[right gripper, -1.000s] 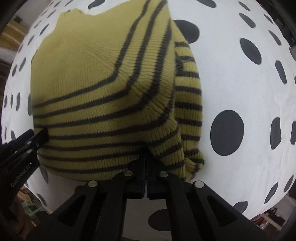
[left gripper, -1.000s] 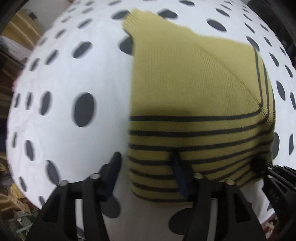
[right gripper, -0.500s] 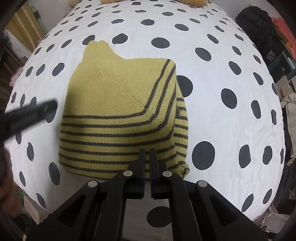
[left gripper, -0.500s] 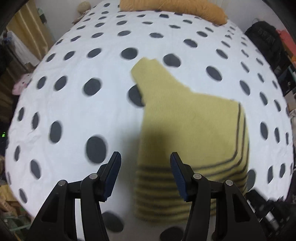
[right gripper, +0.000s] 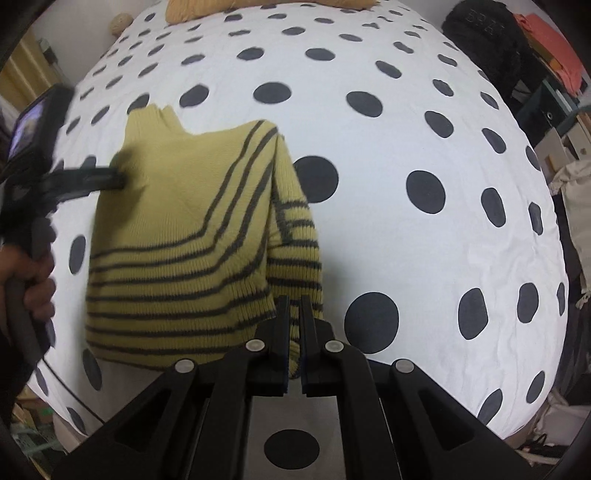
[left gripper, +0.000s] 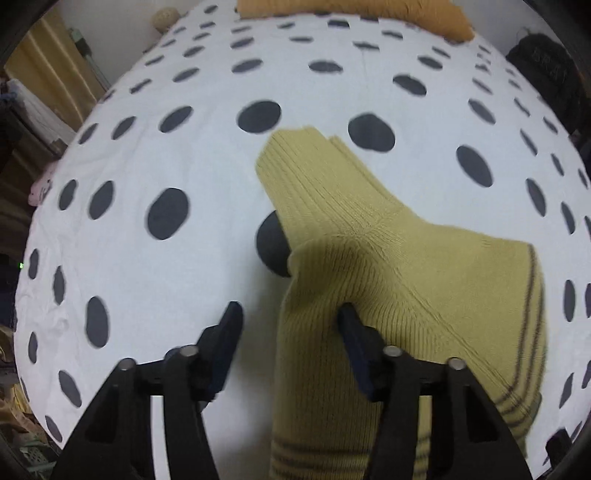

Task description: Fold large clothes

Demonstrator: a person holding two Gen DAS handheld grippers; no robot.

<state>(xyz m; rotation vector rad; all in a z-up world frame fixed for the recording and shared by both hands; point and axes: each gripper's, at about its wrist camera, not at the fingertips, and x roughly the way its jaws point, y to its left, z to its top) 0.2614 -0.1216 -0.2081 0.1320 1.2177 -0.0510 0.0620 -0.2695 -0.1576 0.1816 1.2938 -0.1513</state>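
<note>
A folded mustard sweater with dark stripes lies on the white, black-dotted bed cover, its collar pointing away. My left gripper hovers over the sweater's left edge near the collar. Its jaws are closing; the edge lies below and between them, and no pad presses on it. In the right wrist view the sweater lies flat. My right gripper is shut above the near right hem, with nothing between its jaws. The left gripper's fingers reach the sweater's upper left, held by a hand.
An orange-brown garment lies at the far end of the bed cover. A black bag and orange cloth stand beyond the right edge. Clutter lines the floor on both sides.
Both grippers have lifted away from the sweater's near hem. The left one has moved along the left edge toward the collar, its jaws narrowing. The sweater stays flat.
</note>
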